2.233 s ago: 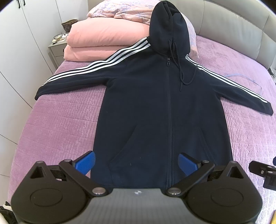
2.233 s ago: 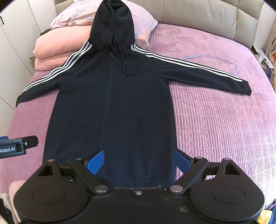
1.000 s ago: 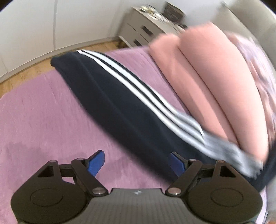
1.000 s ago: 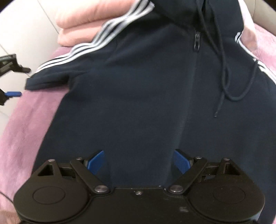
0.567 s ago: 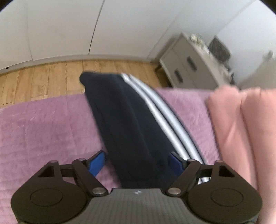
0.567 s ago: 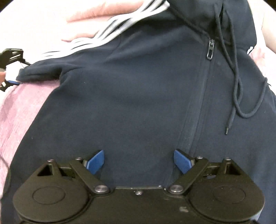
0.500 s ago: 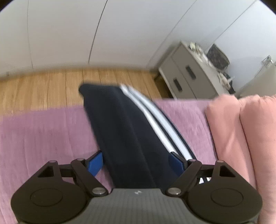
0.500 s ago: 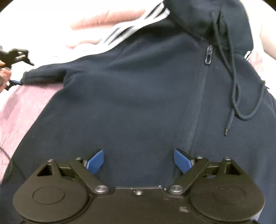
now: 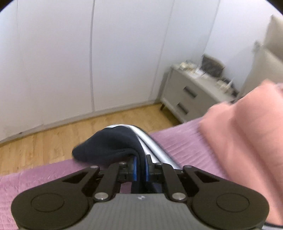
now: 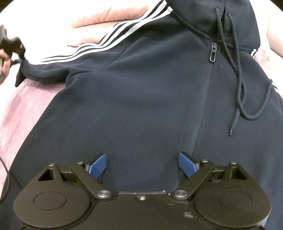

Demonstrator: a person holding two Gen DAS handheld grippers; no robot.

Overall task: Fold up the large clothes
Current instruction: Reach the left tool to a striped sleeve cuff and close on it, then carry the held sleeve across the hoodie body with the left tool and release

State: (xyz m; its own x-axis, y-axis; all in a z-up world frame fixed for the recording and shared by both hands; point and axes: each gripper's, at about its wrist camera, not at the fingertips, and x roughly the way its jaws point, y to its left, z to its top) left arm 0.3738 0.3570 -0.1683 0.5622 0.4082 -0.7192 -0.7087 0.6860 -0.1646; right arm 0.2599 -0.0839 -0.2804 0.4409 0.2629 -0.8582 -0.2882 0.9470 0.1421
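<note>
A navy zip hoodie [image 10: 141, 99] with three white stripes along each sleeve fills the right wrist view, lying flat on a purple bedspread [image 10: 21, 109]. The right gripper [image 10: 142, 163] hovers above it at lower centre, jaws wide and empty. The left gripper [image 9: 140, 168] has just closed, pinching the sleeve cuff [image 9: 113, 146]. No readable writing.

The hoodie [image 10: 141, 99] lies flat on the bed [image 10: 21, 109]. Its hood end is at the far side, next to the folded blanket [image 10: 109, 14]. One sleeve [image 10: 53, 70] reaches out to the left, to the bed's edge. There the left claw [image 9: 139, 167] pinches the sleeve end. Past that edge is the floor [image 9: 53, 141], then the cupboard doors [image 9: 88, 62]. A nightstand [image 9: 191, 95] stands behind the blanket. The right claw [image 10: 141, 164] is over the hoodie's middle.
</note>
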